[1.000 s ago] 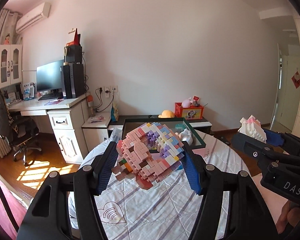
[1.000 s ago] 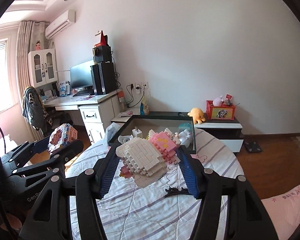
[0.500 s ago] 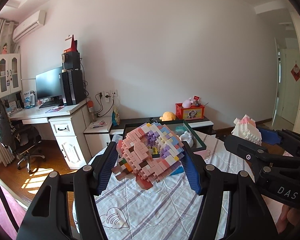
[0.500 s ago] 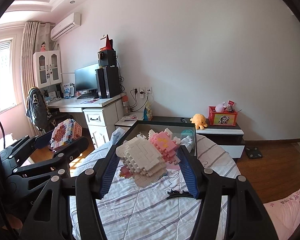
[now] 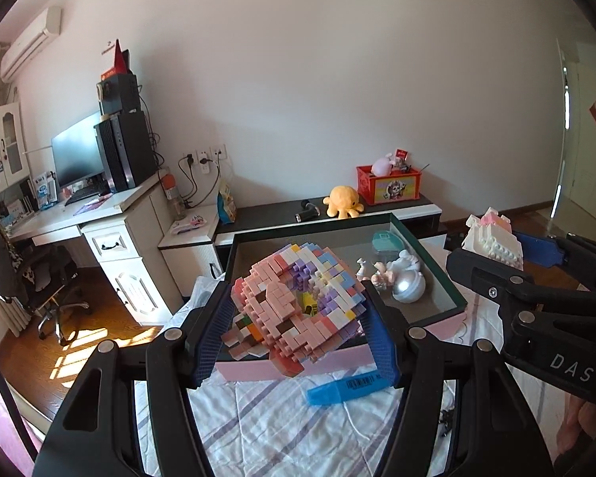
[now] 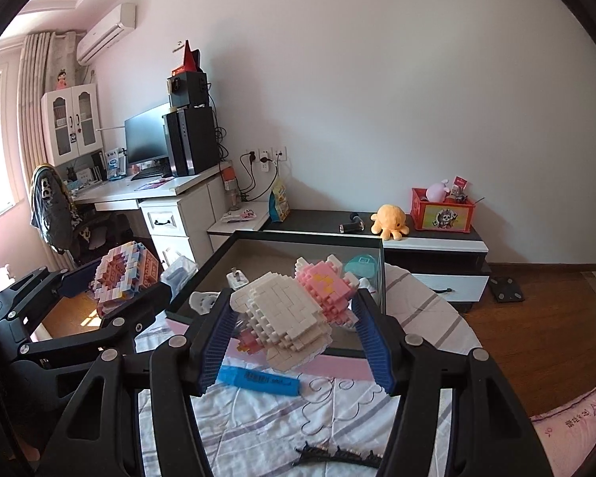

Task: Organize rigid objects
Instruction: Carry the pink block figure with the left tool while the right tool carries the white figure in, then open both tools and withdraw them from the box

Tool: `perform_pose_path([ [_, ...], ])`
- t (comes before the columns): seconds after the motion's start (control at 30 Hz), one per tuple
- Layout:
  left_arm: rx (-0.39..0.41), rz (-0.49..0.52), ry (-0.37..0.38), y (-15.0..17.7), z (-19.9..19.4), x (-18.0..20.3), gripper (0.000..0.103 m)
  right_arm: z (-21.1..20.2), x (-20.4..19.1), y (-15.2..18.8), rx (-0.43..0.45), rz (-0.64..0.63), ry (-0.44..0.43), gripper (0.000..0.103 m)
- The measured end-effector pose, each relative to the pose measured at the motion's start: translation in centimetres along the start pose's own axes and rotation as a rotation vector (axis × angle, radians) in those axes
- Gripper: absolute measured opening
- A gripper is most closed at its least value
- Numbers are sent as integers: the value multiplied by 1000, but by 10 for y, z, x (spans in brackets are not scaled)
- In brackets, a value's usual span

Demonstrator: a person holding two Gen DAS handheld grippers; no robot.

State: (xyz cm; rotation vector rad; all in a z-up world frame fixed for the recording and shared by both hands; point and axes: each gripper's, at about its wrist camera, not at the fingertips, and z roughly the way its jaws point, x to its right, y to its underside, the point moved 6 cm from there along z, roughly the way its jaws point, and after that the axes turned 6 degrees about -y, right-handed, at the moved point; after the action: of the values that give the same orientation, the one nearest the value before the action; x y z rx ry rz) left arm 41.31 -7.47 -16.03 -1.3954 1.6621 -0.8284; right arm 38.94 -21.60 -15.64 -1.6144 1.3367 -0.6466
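While held up over the striped cloth, clamped between blue pads of the left claw: a pink-and-pastel brick model, jaws about half spread and pressing both its sides. Same story on the right claw, gripping a cream-and-pink brick model at a similar half spread, pads tight against it. Just beyond both models, sitting on the bench: a dark-rimmed tray with a pink outer wall. Lying inside the tray, toward its right side: a silver ball, small pale figurines and a teal case; toward its left corner, seen from the right wrist, a white plug. On the cloth just in front of the tray, a blue marker. Nearer still, at the bottom of the right wrist view, a black hair clip. Each claw showing up at the edge of the other's view, load aloft, not touching tray or cloth.
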Motion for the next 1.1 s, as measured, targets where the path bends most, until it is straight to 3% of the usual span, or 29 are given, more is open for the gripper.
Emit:
perform_pose_path([
  [0.27,-179,0,7,0,110,4,64,97,39,3,-127,34,35,61],
  [0.43,-239,10,-3,10,144,4,65,128,48,12,-183,43,39,61],
  [0.53,-242,8,-9,12,149,7,68,135,50,14,-180,41,50,74],
  [0.6,-237,4,-13,12,148,5,73,134,52,15,-182,41,70,82],
  [0.77,-192,-29,-6,8,118,-2,78,115,48,10,-153,33,83,85],
  [0.87,-150,-60,-17,6,90,-12,89,91,41,4,-118,27,93,88],
  [0.97,-108,-87,-24,7,56,-21,98,60,33,1,-80,27,106,103],
  [1.1,-38,-93,-49,8,6,-29,103,13,14,1,-33,15,99,103],
])
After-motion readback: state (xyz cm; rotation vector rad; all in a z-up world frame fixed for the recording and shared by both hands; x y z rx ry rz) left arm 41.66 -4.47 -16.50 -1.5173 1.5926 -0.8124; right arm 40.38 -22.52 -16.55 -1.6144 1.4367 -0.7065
